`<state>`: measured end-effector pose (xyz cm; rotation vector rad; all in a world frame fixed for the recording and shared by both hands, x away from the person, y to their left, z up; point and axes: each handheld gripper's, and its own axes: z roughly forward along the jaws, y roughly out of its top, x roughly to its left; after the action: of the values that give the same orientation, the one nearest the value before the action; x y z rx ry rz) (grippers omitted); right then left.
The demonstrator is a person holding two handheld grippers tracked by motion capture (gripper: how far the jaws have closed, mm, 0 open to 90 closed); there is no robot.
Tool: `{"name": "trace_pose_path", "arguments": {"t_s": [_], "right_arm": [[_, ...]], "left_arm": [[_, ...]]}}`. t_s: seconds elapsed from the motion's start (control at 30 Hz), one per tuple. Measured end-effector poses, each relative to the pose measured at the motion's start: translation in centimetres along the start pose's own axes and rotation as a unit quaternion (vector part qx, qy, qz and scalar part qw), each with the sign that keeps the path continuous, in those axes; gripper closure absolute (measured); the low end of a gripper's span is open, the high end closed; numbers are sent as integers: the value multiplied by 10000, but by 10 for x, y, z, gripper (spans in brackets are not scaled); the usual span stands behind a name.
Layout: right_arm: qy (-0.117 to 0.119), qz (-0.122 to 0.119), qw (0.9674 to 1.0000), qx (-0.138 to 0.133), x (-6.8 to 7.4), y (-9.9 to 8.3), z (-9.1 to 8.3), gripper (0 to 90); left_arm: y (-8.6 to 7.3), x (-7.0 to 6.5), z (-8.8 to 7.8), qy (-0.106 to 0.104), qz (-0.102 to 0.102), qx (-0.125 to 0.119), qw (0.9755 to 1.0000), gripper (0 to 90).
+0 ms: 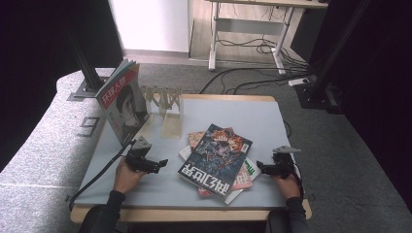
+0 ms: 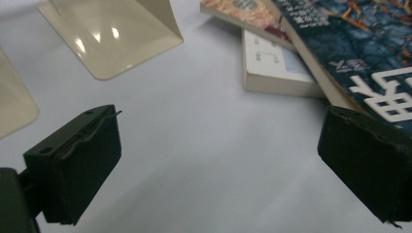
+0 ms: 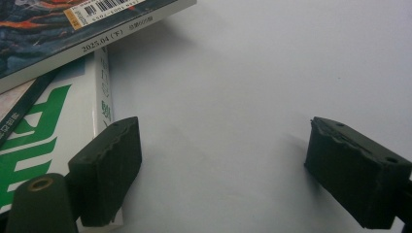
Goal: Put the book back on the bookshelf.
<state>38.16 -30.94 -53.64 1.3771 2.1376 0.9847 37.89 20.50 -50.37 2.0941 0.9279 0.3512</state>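
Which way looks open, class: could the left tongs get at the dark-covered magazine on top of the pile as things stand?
Probably yes. The left tongs stand open just left of the top magazine, with bare grey table between them and nothing in the gap. The beige book stand sits farther back, off that path.

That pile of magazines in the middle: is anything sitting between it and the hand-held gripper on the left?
Nothing visible. The left hand-held gripper points at the pile of magazines across bare grey table, its jaws open and empty. The cream bookend lies off to the far side, out of the path.
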Motion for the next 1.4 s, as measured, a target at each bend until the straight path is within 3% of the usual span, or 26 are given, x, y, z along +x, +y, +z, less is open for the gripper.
{"name": "trace_pose_path", "arguments": {"t_s": [0.23,0.5,0.9,1.17,1.27,1.4], "right_arm": [[1,-3,10000,1,0,0,0,124],[0,-2,10000,0,0,0,0,124],[10,0,10000,32,0,1,0,122],[68,-39,10000,21,3,12,-2,119],[272,-64,9996,36,6,19,-2,78],[404,-273,9988,97,13,30,1,62]], "left_arm": [[-7,-5,20,28,145,397,9991,22],[-9,-12,29,-13,303,778,9965,0],[-9,-13,30,28,340,800,9962,0],[-9,-13,30,30,341,800,9962,0],[-9,-13,30,29,343,799,9962,0],[-9,-13,30,30,343,798,9962,0]]}}
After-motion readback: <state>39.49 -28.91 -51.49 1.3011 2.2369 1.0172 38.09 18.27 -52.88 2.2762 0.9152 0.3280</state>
